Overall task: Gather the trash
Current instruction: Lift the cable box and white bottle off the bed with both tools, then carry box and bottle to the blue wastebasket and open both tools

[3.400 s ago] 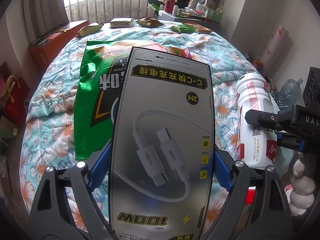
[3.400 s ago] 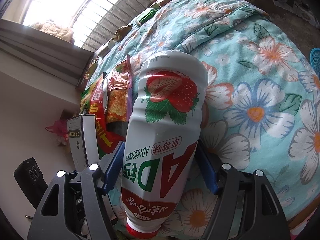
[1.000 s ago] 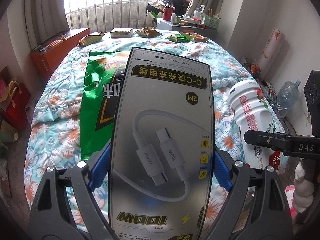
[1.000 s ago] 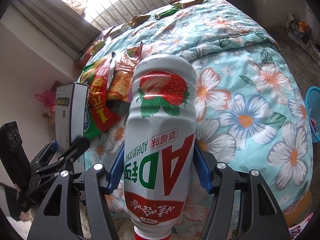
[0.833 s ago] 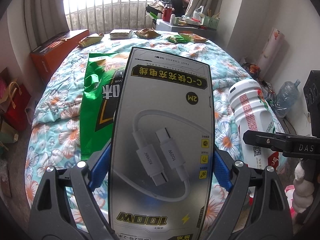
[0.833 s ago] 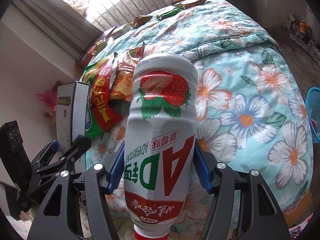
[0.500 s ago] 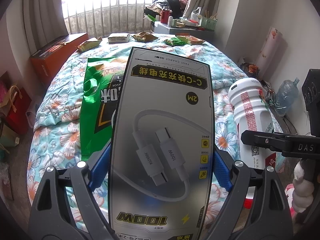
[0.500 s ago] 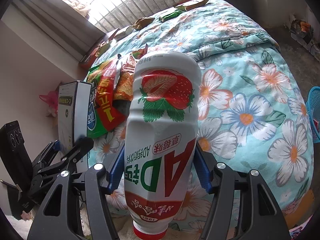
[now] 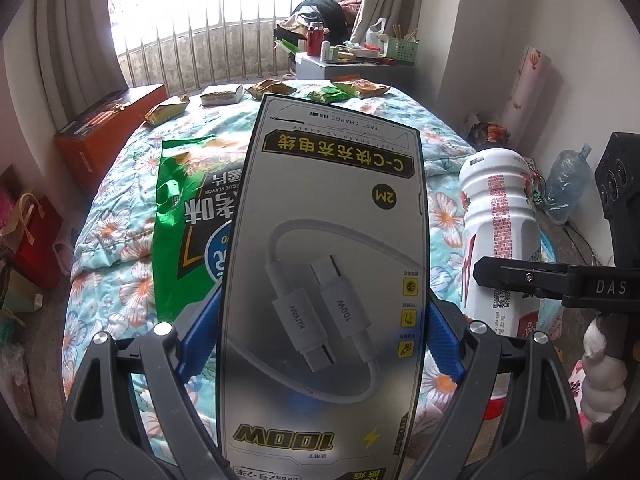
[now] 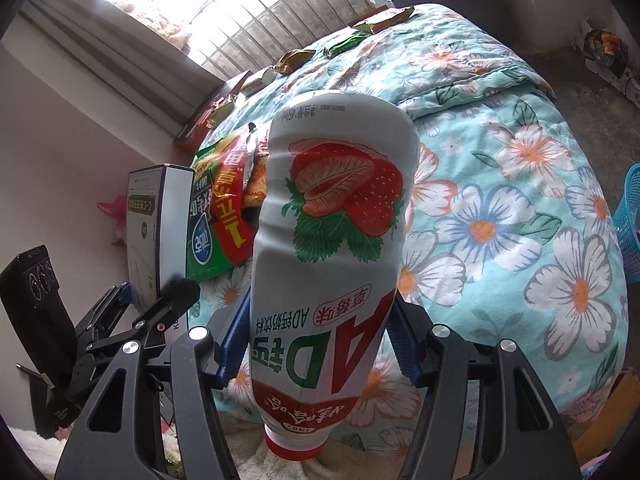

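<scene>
Two grippers are both loaded. The left gripper (image 9: 324,336) has its blue fingers (image 9: 200,332) pressed on the two long edges of a grey cable box (image 9: 328,264), which stands up between them, with its print upside down in the left wrist view. The right gripper (image 10: 316,344) pinches a white strawberry bottle (image 10: 332,248) at the lower part of its body; its fingers (image 10: 234,340) touch both sides, and the red cap end points toward the camera. In the left wrist view the same bottle (image 9: 498,232) stands to the right of the box, and in the right wrist view the box (image 10: 160,236) is at the left of the bottle.

Behind the box a green snack bag (image 9: 188,220) lies on the bed (image 9: 112,240), which has a floral cover. Several small wrappers (image 9: 164,114) lie near the far edge of the bed, below the window bars. An orange box (image 9: 104,132) stands beside the bed at the left. At the right border of the right wrist view a part of a blue basket (image 10: 630,224) shows, on the floor beside the bed.
</scene>
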`<state>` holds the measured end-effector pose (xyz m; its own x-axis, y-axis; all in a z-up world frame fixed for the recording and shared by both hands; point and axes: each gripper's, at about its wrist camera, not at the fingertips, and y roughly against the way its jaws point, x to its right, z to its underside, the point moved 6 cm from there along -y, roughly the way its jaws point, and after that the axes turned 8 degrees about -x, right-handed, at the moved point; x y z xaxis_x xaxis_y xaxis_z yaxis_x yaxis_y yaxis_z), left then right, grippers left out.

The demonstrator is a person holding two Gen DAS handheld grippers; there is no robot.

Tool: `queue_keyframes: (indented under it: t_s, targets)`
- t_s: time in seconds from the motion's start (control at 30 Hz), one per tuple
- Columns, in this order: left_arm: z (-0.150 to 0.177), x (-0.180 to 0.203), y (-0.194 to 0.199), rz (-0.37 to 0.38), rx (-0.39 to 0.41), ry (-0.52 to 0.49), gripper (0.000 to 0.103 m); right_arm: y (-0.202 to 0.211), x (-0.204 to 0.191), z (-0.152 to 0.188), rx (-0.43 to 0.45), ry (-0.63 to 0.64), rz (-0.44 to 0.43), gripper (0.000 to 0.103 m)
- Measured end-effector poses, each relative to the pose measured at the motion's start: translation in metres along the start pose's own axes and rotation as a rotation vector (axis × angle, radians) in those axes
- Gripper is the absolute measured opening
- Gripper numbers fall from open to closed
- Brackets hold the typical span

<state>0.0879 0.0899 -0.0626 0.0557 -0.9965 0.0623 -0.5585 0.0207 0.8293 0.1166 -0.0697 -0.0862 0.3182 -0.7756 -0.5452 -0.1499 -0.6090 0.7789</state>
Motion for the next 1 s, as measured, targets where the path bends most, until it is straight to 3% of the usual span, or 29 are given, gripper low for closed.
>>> queue_keyframes:
  t_s: [0.27,0.53,0.73,0.9,1.0]
  targets:
    - [-0.024,0.04,0.015,0.086,0.037,-0.092,0.083,0.039,0.019,0.003,0.102,-0.058,-0.074,0.059]
    - [-0.069,0.117,0.014,0.214,0.04,-0.231,0.083,0.107,0.085,0.007,0.28,-0.199,-0.114,0.059]
    - [-0.104,0.219,0.003,0.34,0.01,-0.38,0.083,0.168,0.167,0.024,0.458,-0.371,-0.103,0.06]
    - [-0.115,0.312,-0.022,0.461,-0.063,-0.501,0.083,0.204,0.233,0.053,0.577,-0.526,-0.08,0.06]
    - [-0.115,0.371,-0.051,0.517,-0.159,-0.559,0.083,0.213,0.27,0.068,0.617,-0.616,-0.075,0.06]
